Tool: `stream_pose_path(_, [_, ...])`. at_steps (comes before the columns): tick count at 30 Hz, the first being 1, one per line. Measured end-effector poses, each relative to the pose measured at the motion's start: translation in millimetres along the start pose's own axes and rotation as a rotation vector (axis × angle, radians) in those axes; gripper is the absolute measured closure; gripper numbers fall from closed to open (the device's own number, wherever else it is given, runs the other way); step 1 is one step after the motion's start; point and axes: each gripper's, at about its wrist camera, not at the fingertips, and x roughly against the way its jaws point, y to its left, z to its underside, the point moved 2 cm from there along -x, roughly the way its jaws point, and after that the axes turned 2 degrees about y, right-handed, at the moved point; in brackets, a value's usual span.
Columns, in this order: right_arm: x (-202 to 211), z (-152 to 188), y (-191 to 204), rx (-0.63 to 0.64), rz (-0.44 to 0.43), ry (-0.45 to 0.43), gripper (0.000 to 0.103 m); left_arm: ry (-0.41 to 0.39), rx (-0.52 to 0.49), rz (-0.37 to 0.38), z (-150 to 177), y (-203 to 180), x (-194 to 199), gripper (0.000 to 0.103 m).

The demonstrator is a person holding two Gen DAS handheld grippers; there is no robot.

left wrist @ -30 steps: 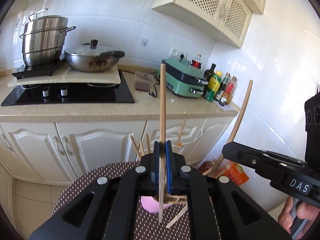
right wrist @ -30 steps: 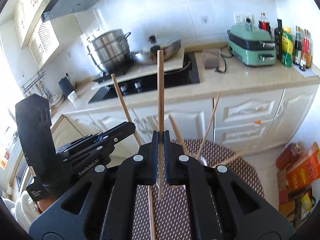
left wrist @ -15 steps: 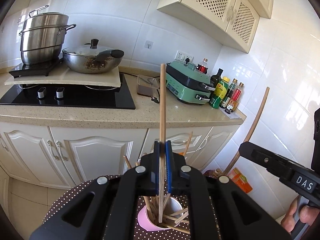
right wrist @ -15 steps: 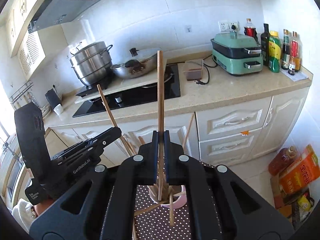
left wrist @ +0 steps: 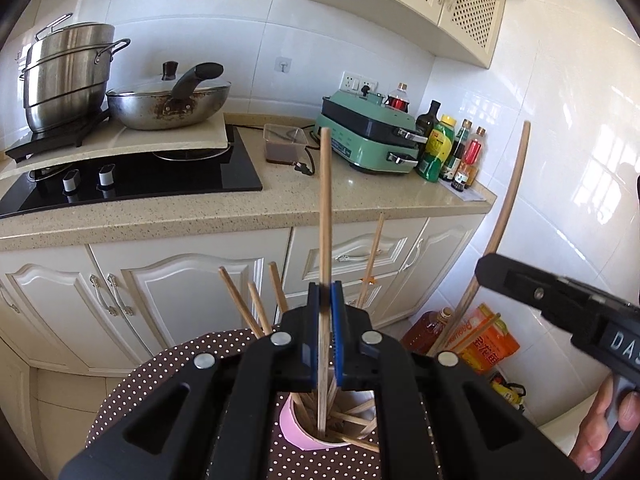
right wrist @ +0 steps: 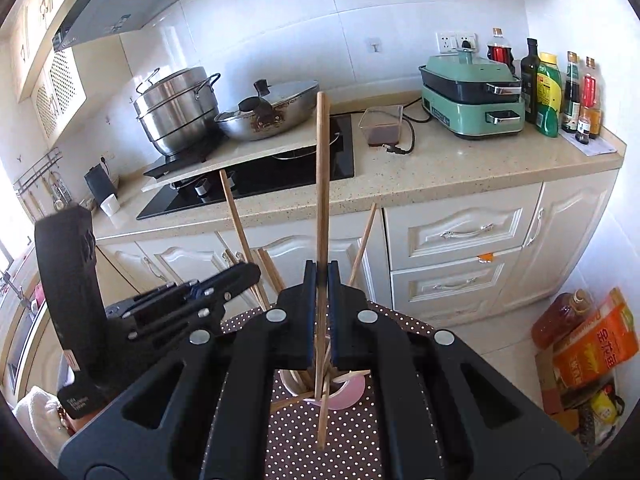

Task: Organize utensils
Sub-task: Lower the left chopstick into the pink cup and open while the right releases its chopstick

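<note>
A pink cup (left wrist: 296, 430) holding several wooden chopsticks stands on a brown polka-dot table (left wrist: 160, 376). My left gripper (left wrist: 325, 300) is shut on one upright chopstick (left wrist: 325, 208) whose lower end is inside the cup. My right gripper (right wrist: 321, 280) is shut on another upright chopstick (right wrist: 321, 184); its lower tip hangs just in front of the cup (right wrist: 352, 394), over the cloth (right wrist: 296, 436). The right gripper also shows in the left wrist view (left wrist: 560, 304), and the left gripper in the right wrist view (right wrist: 224, 284).
Behind the table runs a kitchen counter (left wrist: 280, 208) with a black hob (left wrist: 140, 176), a steel pot (left wrist: 64, 76), a wok (left wrist: 168, 104), a green cooker (left wrist: 368, 140) and bottles (left wrist: 448, 148). Oil bottle and orange box (right wrist: 592, 344) sit on the floor right.
Both grippers have come down over the pink cup. The left chopstick's lower end has gone into the cup, and the cup now sits right under both grippers.
</note>
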Motion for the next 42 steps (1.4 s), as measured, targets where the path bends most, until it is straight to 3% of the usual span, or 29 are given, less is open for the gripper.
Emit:
stream_pose_path(7, [-5.7,2.0,4.9,0.031,-0.011,-0.002,0.097,0.04,0.011,0.005,12.9,4.0,-4.8,0.097])
stream_pose_path(20, [-22.1,25.7,13.1,0.106,0.002,0.099,0.097,0.126,0.036,0.038,27.1,5.9,-5.9,0.096])
stream_pose_path(24, [-25.8,30.8,12.2,0.104,0.002,0.121,0.097,0.132,0.071,0.049,27.4,12.9,-1.6,0.08])
stream_pose_path(36, [-31.1,43.6,14.6,0.102,0.009,0.161,0.097,0.128,0.091,0.033,25.6,22.0,14.3,0.077])
stream_pose_path(42, [-29.1,45.8,15.8,0.082,0.021,0.162,0.096,0.122,0.086,0.008,27.3,22.7,25.3,0.07])
